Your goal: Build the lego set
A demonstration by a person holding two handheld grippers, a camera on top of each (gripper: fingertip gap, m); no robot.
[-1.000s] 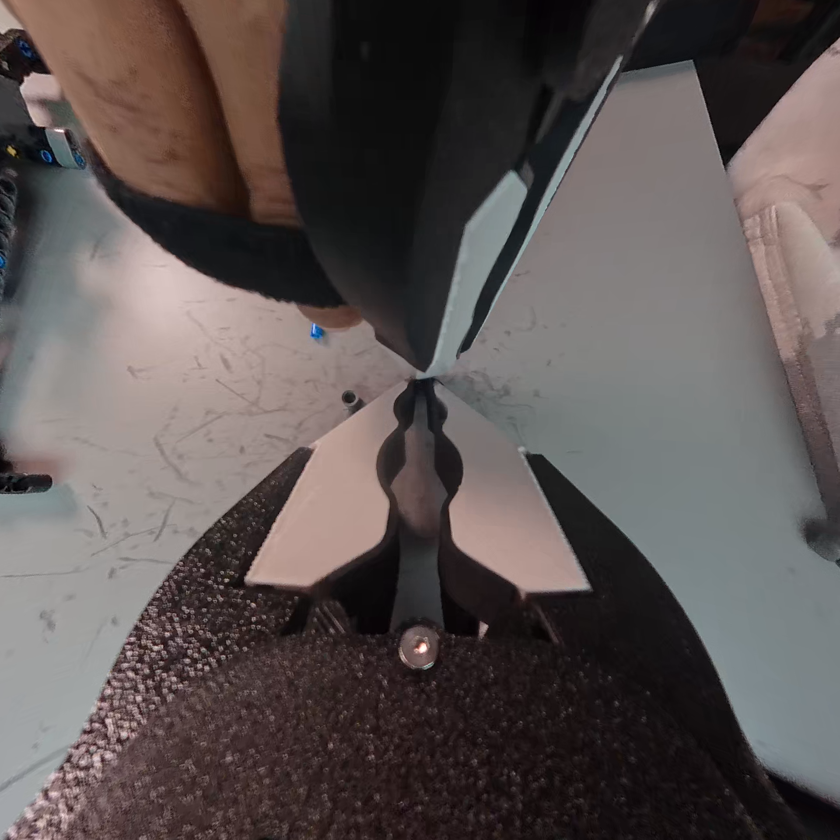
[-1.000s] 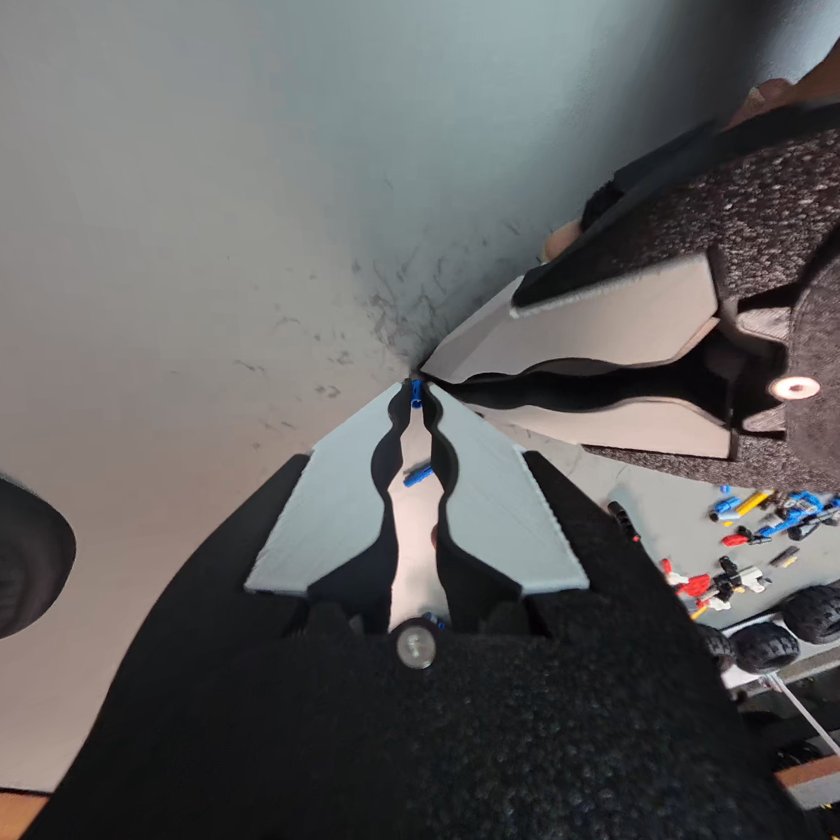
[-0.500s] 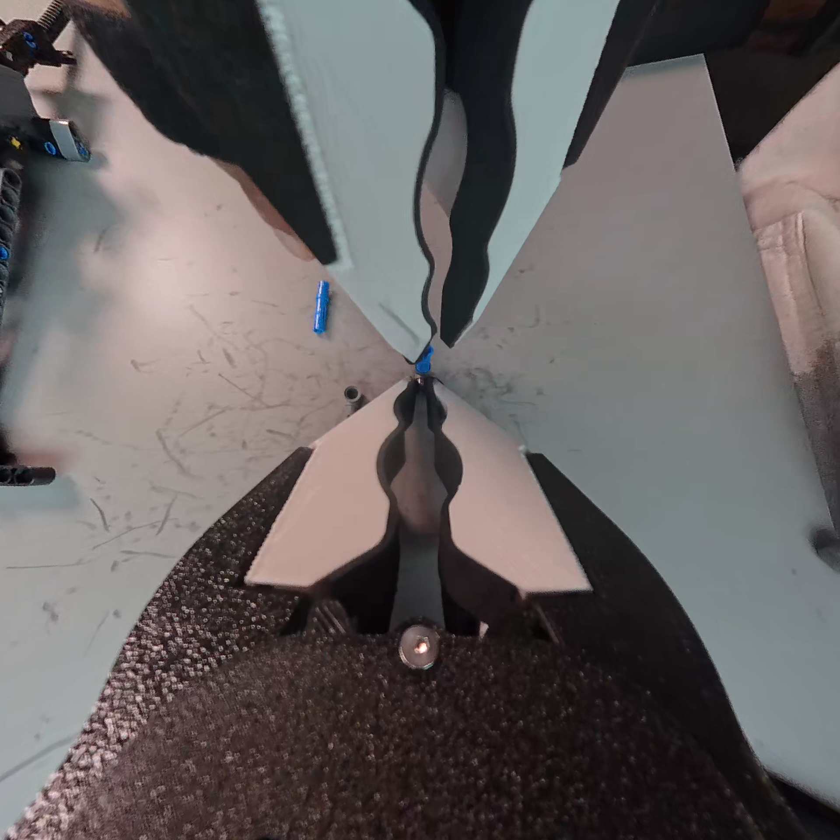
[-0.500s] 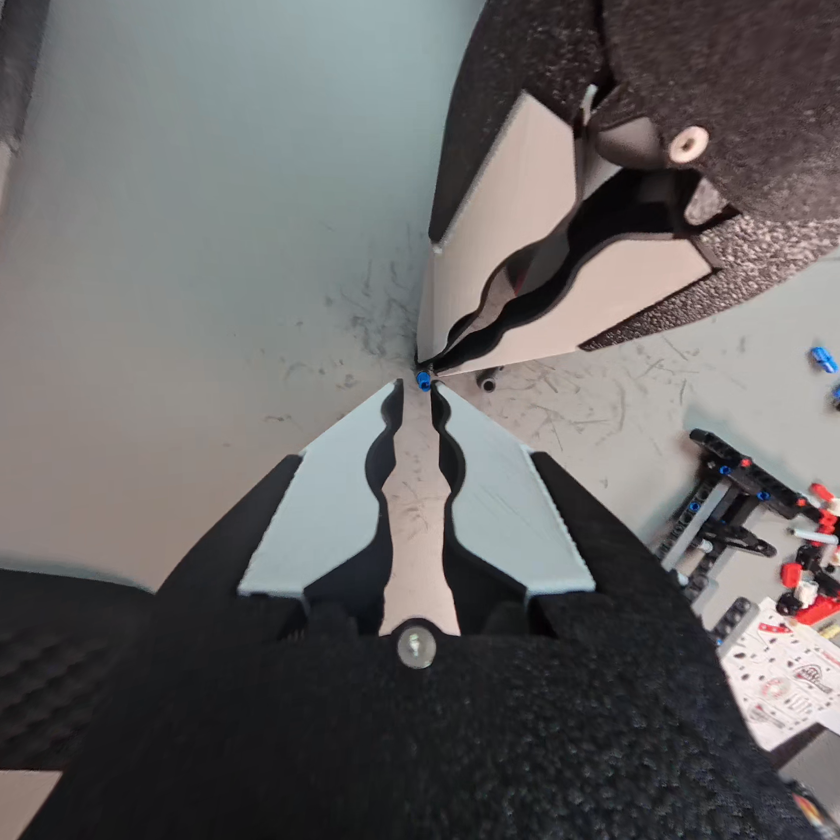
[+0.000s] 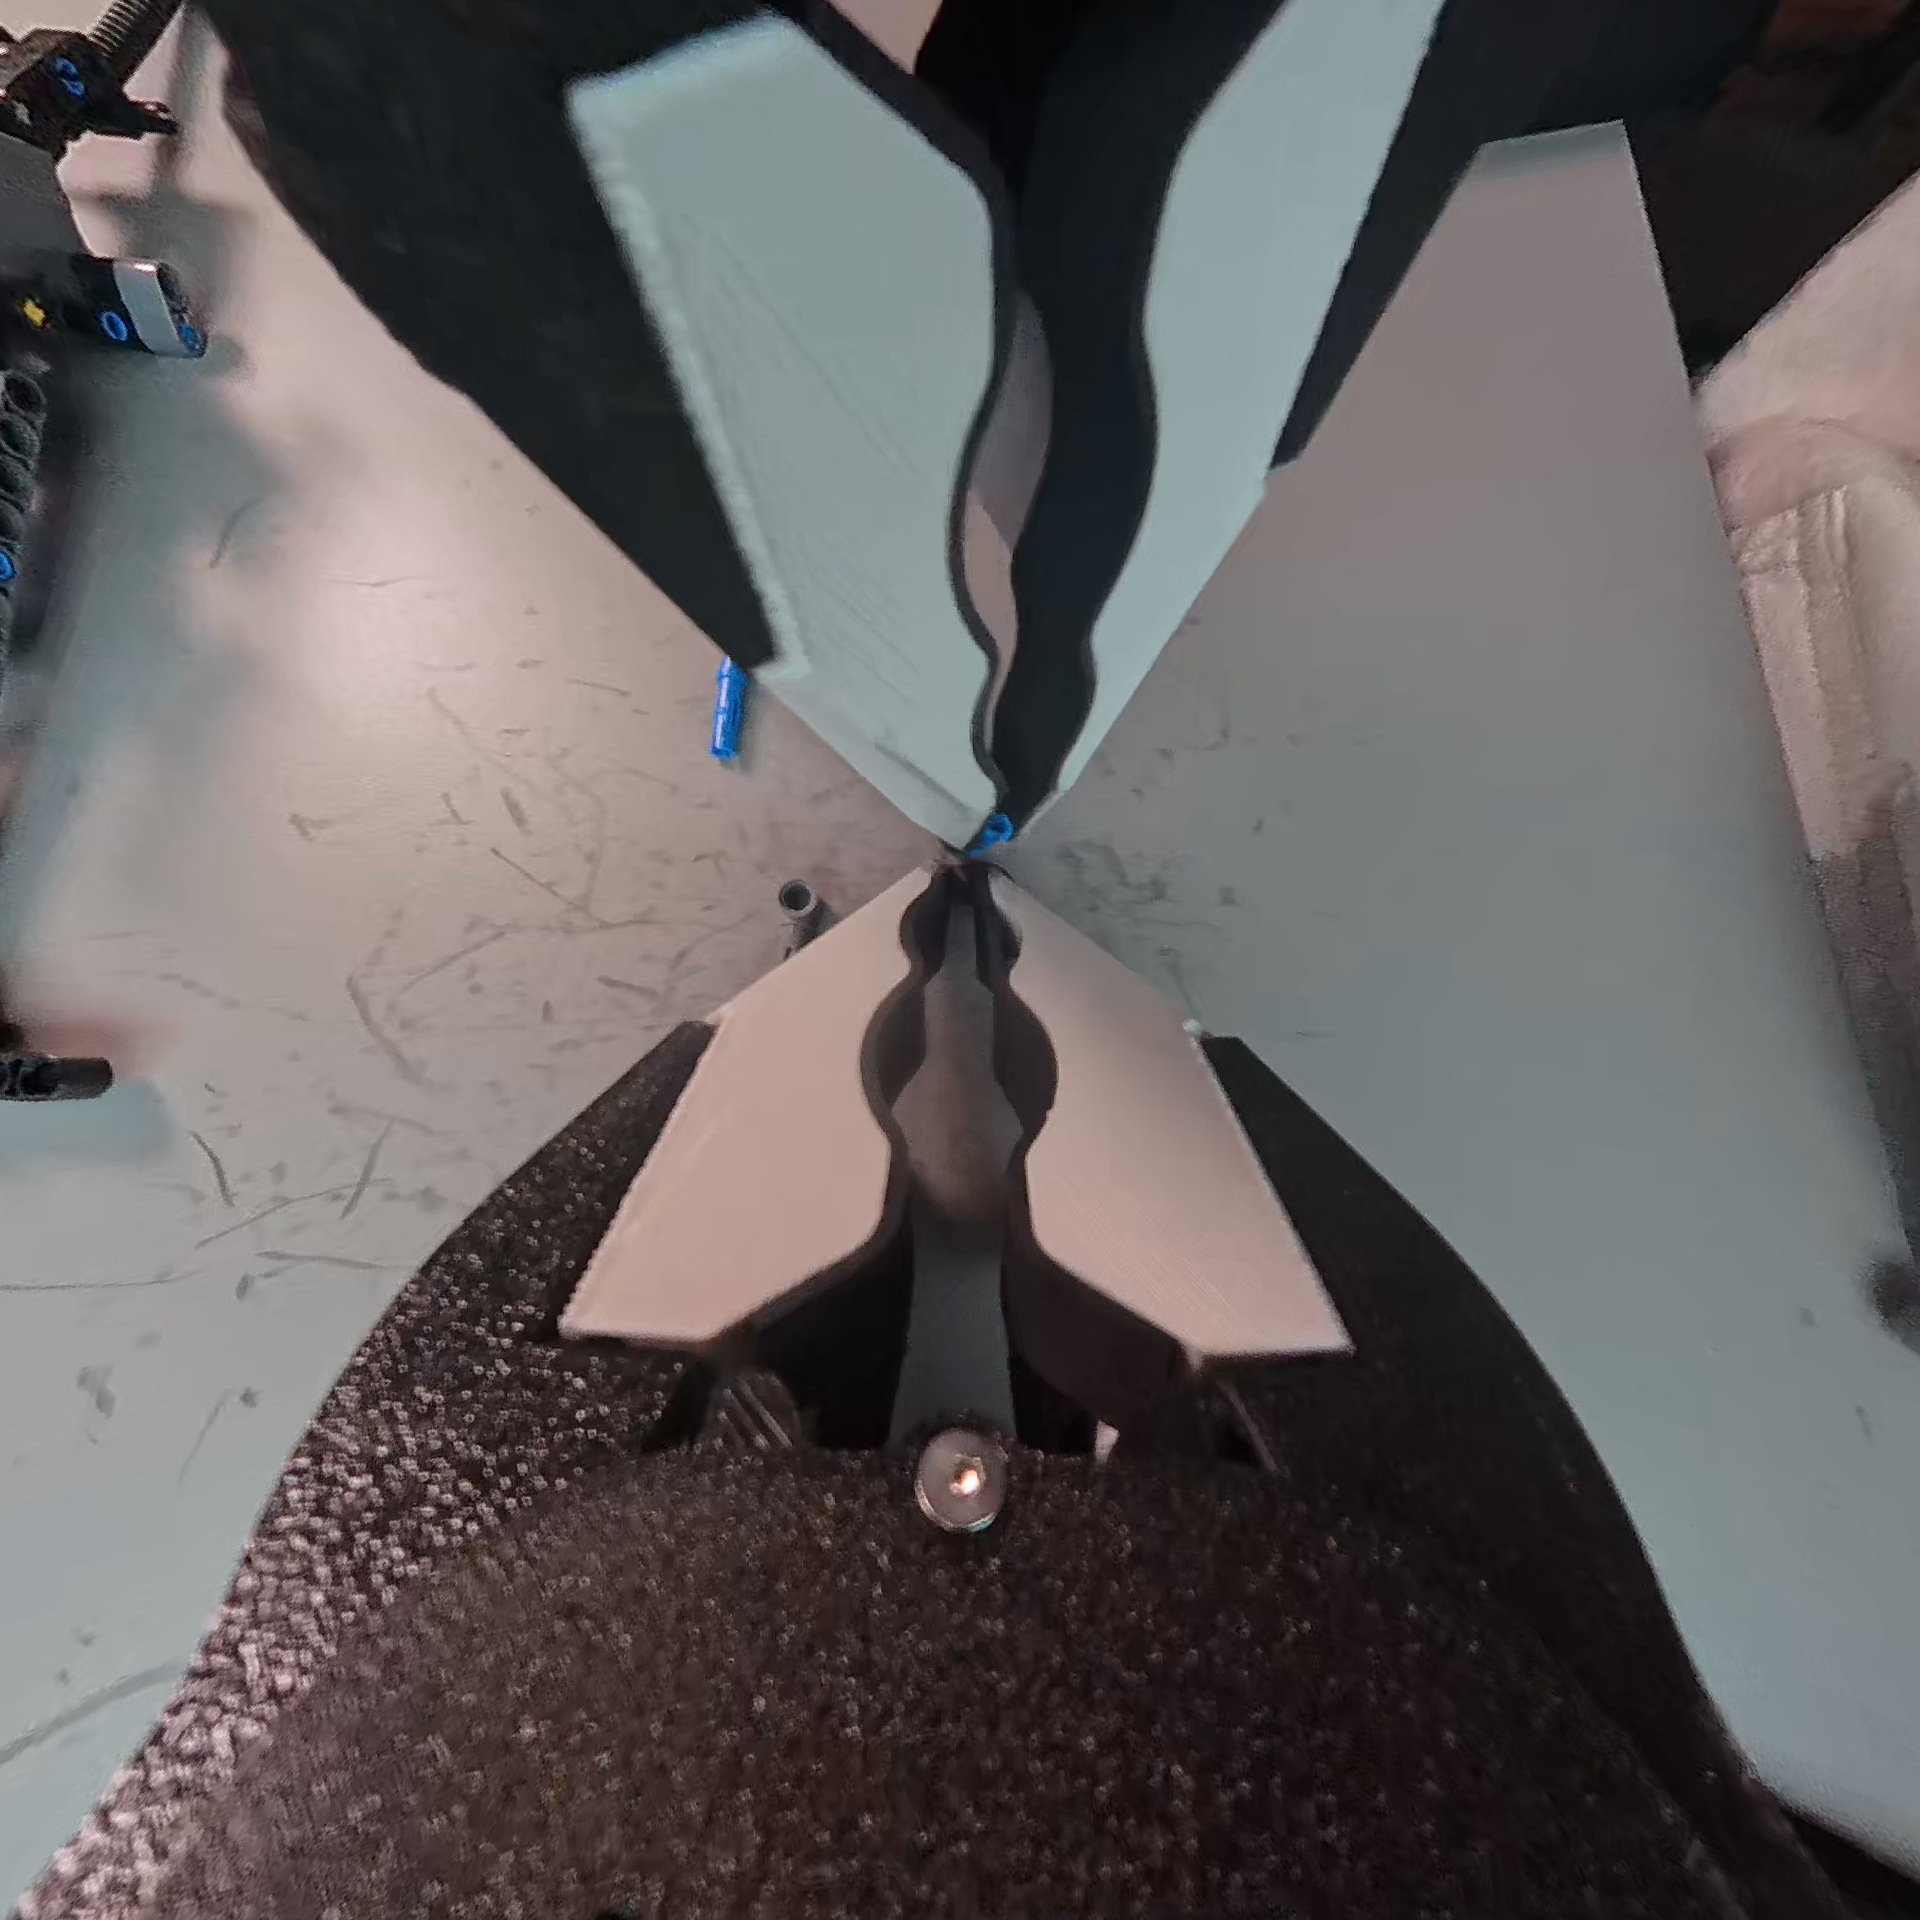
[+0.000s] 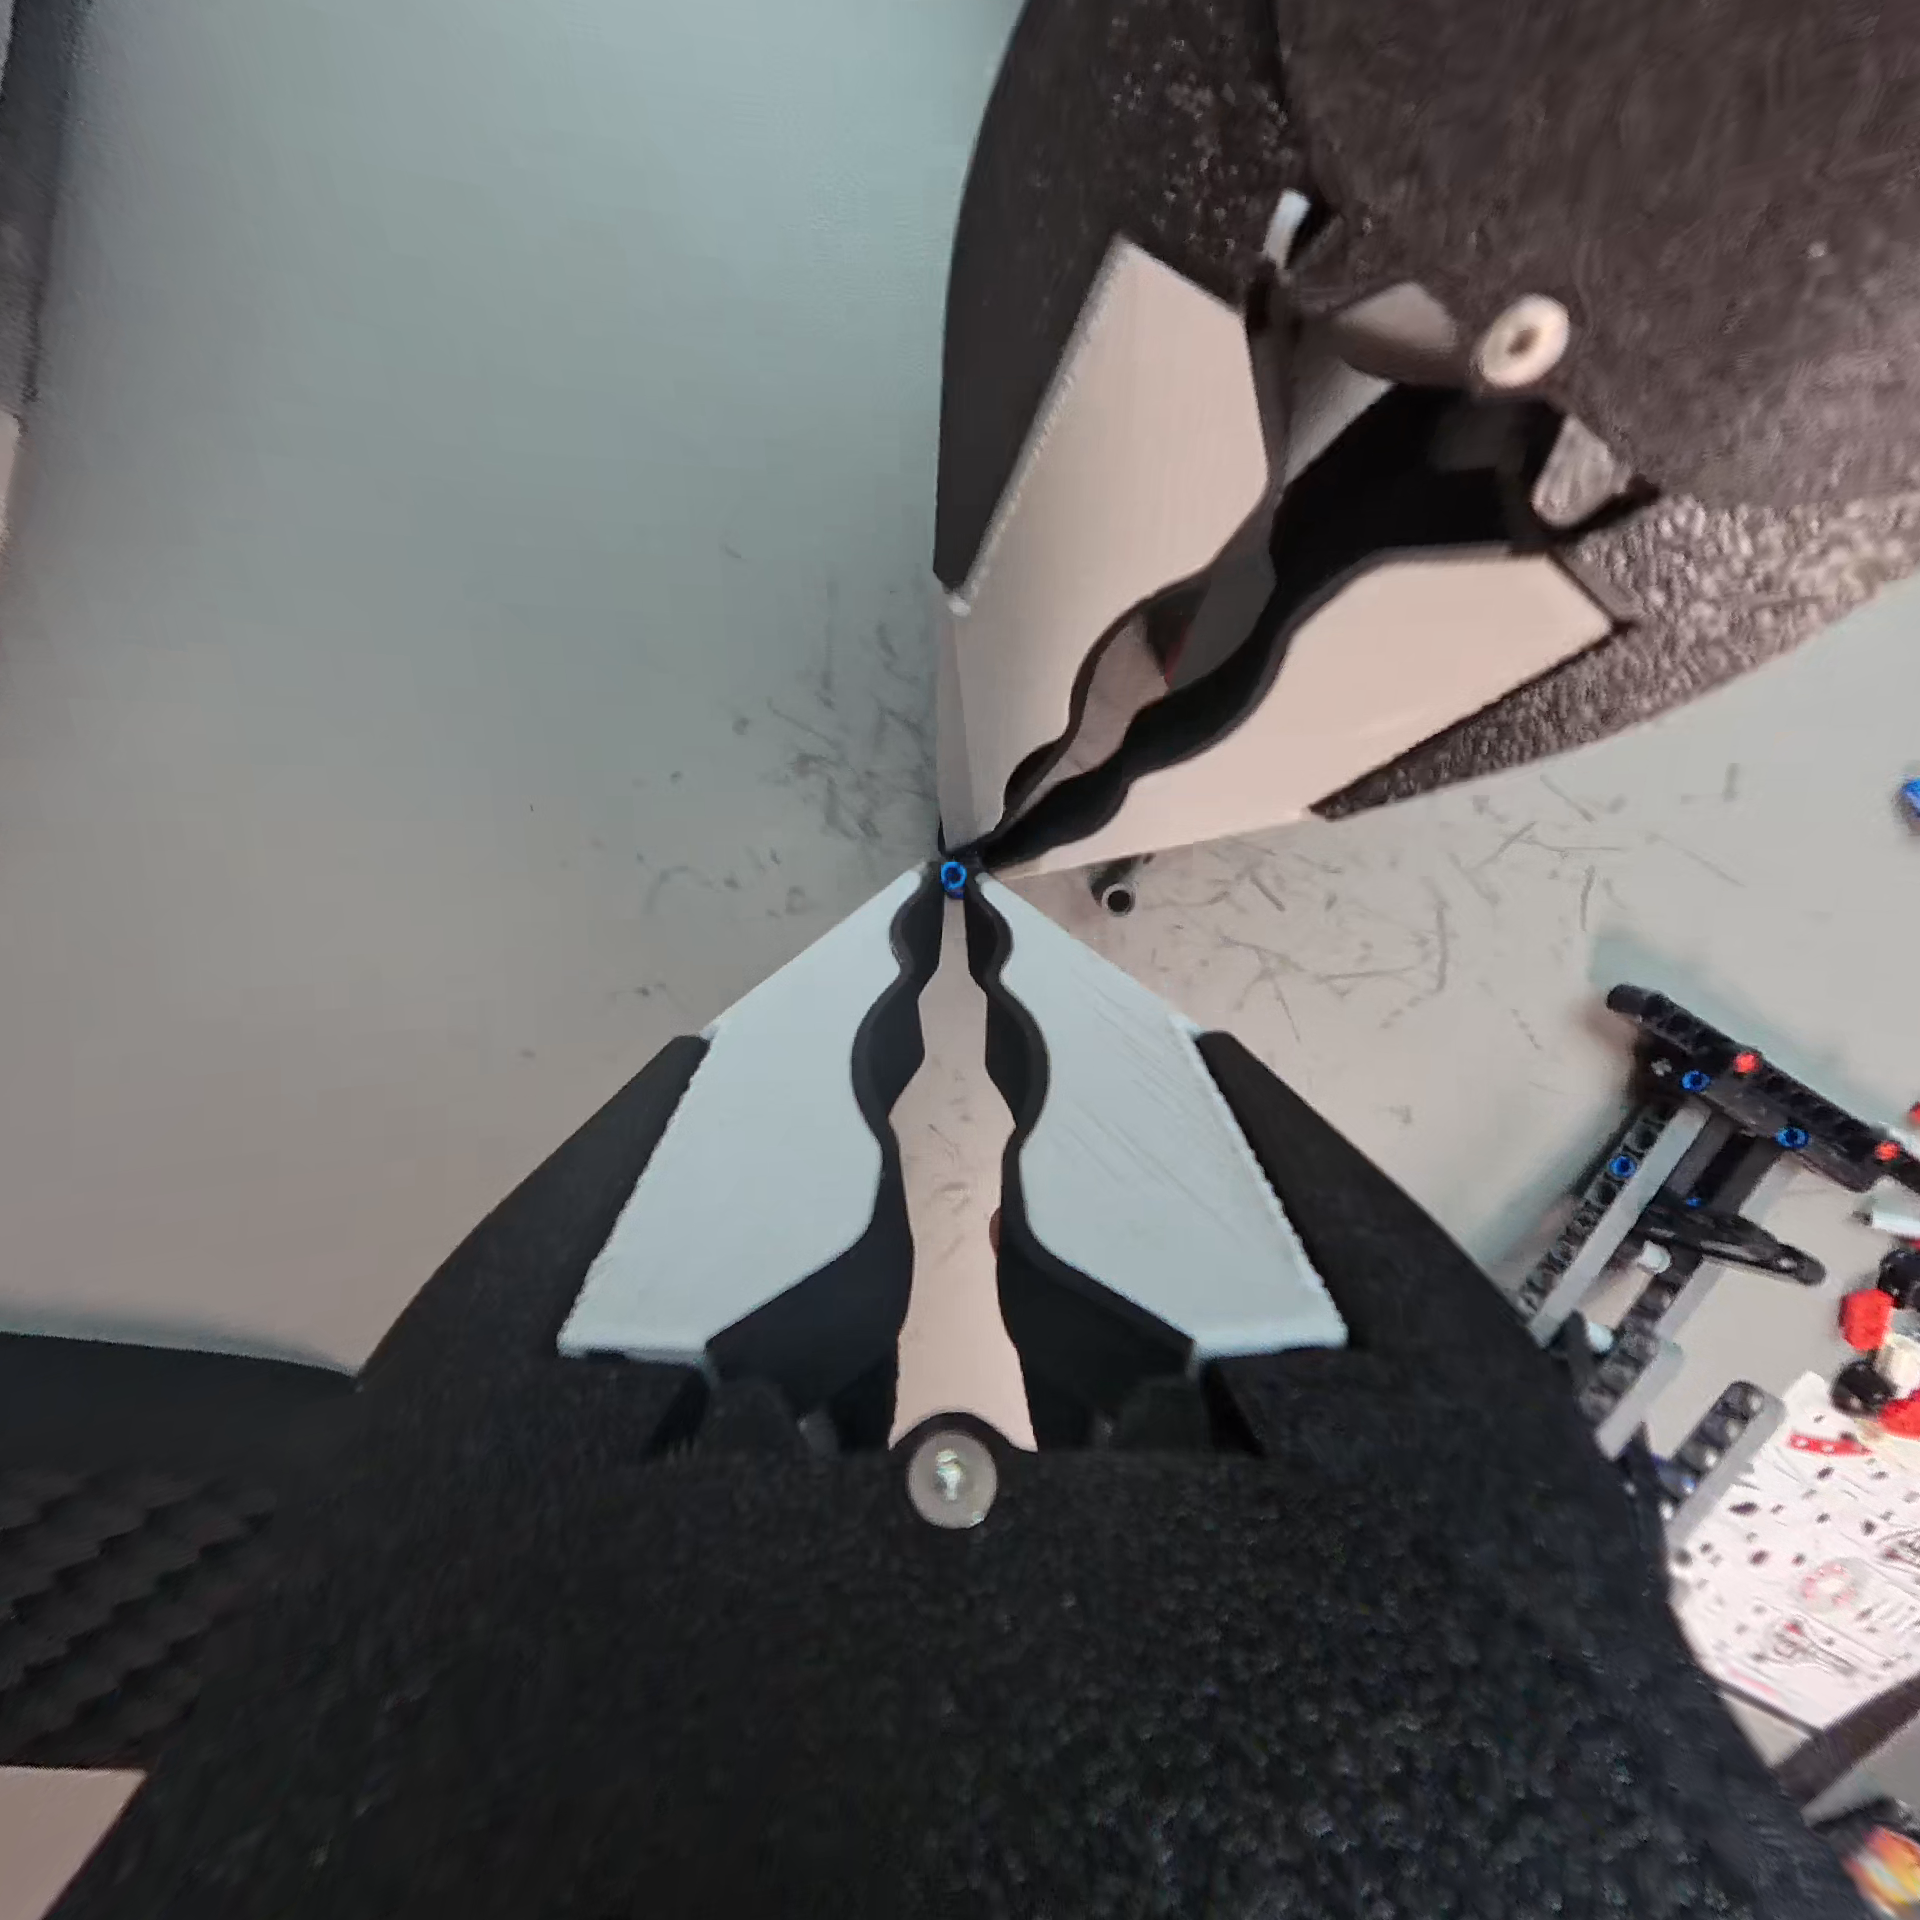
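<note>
My right gripper (image 6: pixel 954 881) is shut on a small blue pin (image 6: pixel 954 876), which sticks out of its tips. In the left wrist view it comes down from the top with the blue pin (image 5: pixel 995 829) at its point. My left gripper (image 5: pixel 964 878) is shut, and a tiny dark part seems pinched at its tips. The two grippers meet tip to tip just above the grey table (image 5: pixel 416 935). In the right wrist view the left gripper (image 6: pixel 971 836) comes in from the upper right and touches the pin's end.
A loose blue pin (image 5: pixel 729 710) and a small dark grey tube (image 5: pixel 798 902) lie on the table by the tips. A black and grey beam frame (image 6: pixel 1714 1164), red parts (image 6: pixel 1891 1340) and a printed sheet (image 6: pixel 1808 1558) lie to the right. Pale cloth (image 5: pixel 1829 540) lies past the table edge.
The right gripper has swung round from beside the left gripper to face it, and the blue pin now sits against the left tips. The left gripper has hardly moved.
</note>
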